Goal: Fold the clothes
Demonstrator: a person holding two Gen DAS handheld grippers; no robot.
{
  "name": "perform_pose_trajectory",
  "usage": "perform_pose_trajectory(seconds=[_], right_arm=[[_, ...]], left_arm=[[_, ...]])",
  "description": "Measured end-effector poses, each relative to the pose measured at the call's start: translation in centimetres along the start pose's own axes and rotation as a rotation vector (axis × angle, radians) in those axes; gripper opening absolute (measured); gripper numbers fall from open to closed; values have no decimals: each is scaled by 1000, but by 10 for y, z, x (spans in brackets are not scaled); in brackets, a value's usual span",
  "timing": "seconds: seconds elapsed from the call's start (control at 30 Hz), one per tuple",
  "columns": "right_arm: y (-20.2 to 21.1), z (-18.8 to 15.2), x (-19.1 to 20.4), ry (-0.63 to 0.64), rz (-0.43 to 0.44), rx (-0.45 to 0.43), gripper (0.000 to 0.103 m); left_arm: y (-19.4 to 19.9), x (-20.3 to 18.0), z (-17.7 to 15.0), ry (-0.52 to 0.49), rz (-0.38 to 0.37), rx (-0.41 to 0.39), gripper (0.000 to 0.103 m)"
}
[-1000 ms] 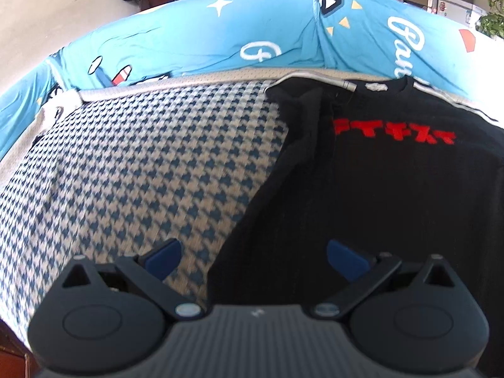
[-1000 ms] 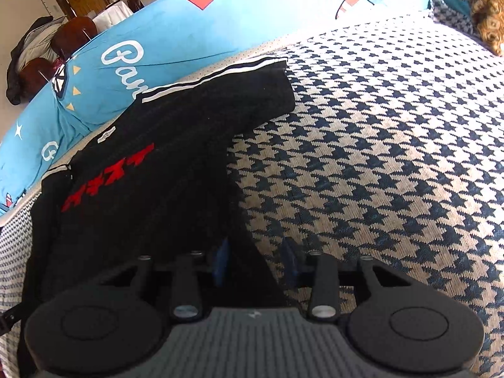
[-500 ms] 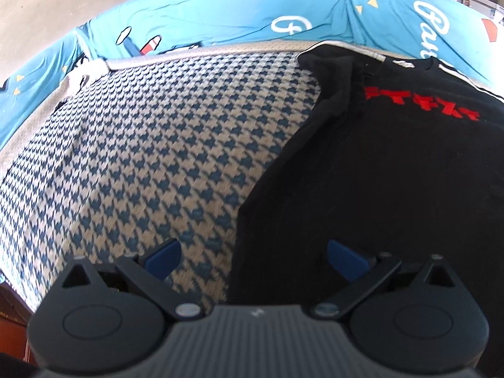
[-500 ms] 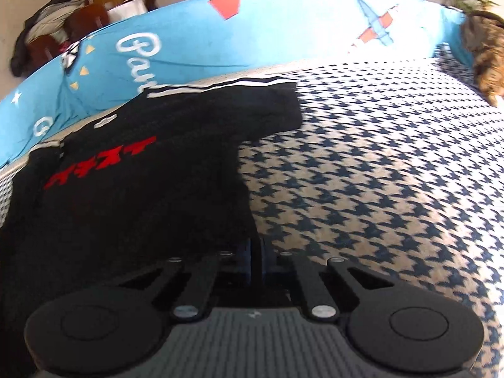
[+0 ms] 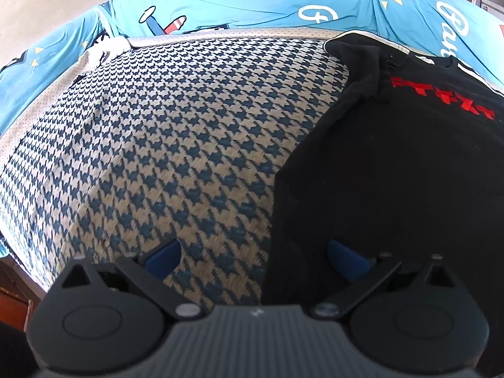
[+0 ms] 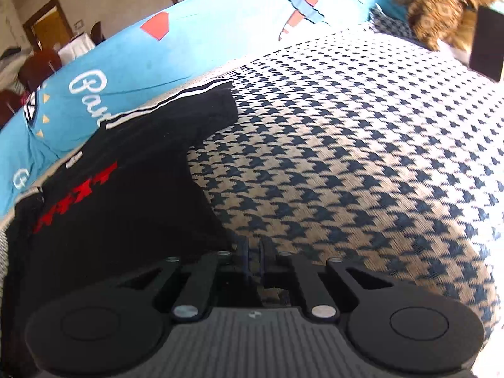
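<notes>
Bed with a houndstooth cover [image 5: 163,145], bordered at the far side by a long blue printed cushion [image 5: 252,3]; a brown patterned cushion [image 6: 441,3] lies at the far right corner in the right wrist view. On the cover lies the black T-shirt [image 5: 393,173], spread flat, front up, with a row of red lettering [image 5: 441,97] across the chest and white stripes along the shoulder nearest the blue cushion. One sleeve [image 5: 362,63] is bunched inward near the collar; the other sleeve [image 6: 208,110] lies out flat towards the open cover.

Left gripper [image 5: 253,253]: jaws stand wide apart, holding nothing. It hangs over the near left edge of the shirt, one blue pad [image 5: 163,253] above the bare cover and the other above the black cloth, so that the edge runs between them.

Right gripper [image 6: 254,253]: jaws brought fully together at the near right edge of the shirt. The cloth reaches up to the pads, and they probably pinch its hem, though dark fabric and blur leave the grip itself unconfirmed.

Step in hand, as judged: taking hold of the two near corners before the first fold. The next move calls for the left jaws to drop onto the edge and close on it, after which both corners can be lifted together and carried towards the collar.
</notes>
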State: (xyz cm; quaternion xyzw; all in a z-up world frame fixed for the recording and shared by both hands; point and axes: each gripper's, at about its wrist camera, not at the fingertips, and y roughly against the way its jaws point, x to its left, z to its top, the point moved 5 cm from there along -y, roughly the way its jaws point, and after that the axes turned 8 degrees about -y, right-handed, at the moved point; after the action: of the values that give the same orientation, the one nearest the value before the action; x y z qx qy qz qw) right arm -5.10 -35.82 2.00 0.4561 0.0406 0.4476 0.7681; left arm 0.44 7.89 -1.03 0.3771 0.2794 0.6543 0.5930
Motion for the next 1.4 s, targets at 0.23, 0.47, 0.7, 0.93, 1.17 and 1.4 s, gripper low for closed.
perform_pose_trajectory(seconds=[0.23,0.47,0.7,0.93,1.17,1.4], right_arm=[[36,-13,-9,17,84,5,12],[63,-33,-26,-9,102,30,31],[71,-52,-42,-83,130,104,38],[70,-61,-39,-52,88,77,40],[70,-68,-33,8,47,43,40],[73,-73,-27,77,35,11,6]], left_arm=[[16,-10,0,-25,-38,-59,103],[27,-25,-3,-66,-68,-91,103],[33,-34,-5,-85,-76,-104,103],[34,-33,-6,-85,-73,-104,103],[33,-32,-6,-76,-69,-97,103],[29,-32,-7,-78,-61,-85,103]])
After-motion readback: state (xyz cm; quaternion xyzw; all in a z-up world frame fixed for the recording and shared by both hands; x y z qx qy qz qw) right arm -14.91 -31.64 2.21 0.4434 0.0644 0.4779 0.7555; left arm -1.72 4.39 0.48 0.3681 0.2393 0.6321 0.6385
